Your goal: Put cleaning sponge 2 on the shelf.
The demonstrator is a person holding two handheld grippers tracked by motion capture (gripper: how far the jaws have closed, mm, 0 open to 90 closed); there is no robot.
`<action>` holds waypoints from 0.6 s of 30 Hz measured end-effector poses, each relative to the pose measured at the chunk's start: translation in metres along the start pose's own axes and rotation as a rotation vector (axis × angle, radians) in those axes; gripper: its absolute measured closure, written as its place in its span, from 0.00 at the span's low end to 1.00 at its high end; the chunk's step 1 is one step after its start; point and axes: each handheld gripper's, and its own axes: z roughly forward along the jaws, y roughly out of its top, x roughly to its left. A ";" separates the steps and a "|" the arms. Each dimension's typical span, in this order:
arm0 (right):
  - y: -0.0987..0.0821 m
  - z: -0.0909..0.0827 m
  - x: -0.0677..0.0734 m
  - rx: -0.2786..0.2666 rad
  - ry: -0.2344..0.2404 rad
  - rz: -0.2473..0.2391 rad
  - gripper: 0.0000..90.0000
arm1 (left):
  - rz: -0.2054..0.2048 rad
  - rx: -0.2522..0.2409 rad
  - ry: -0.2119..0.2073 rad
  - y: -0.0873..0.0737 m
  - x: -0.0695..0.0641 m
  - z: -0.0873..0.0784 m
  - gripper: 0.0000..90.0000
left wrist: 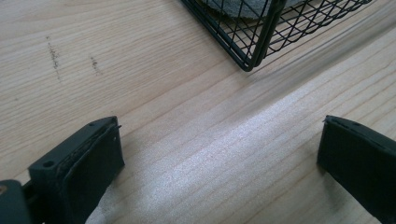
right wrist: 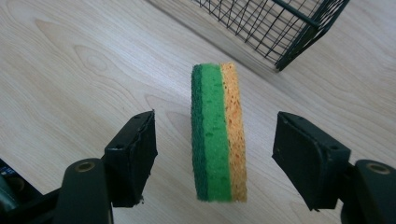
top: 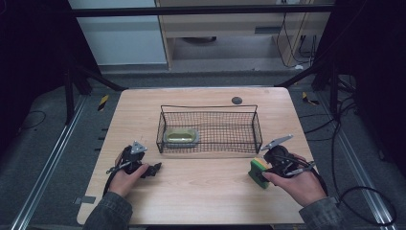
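A sponge (top: pixel 257 168) with green and yellow layers stands on its edge on the wooden table (top: pixel 206 196), near the front right corner of a black wire basket (top: pixel 208 106). In the right gripper view the sponge (right wrist: pixel 217 133) sits between the jaws of my right gripper (right wrist: pixel 219 154), with a gap on each side, so the pads do not touch it. In the high view the right gripper (top: pixel 266 173) is just right of the sponge. My left gripper (top: pixel 155 168) rests on the table at the left. In its own view the left gripper (left wrist: pixel 219 154) is wide open over bare wood.
The basket holds a flat grey-rimmed, olive-yellow object (top: pixel 181 137) at its left end. A basket corner (left wrist: pixel 252 46) lies ahead of the left gripper, and another corner (right wrist: pixel 280 28) lies beyond the sponge. A small dark disc (top: pixel 236 100) sits near the table's far edge.
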 end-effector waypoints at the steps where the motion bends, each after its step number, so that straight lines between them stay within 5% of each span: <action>1: 0.002 0.003 0.000 0.010 0.001 0.000 0.35 | 0.000 0.000 0.000 0.000 0.000 0.000 0.00; 18: 0.011 0.034 -0.002 0.182 0.026 -0.016 0.45 | 0.002 -0.004 -0.002 0.000 0.000 0.000 0.00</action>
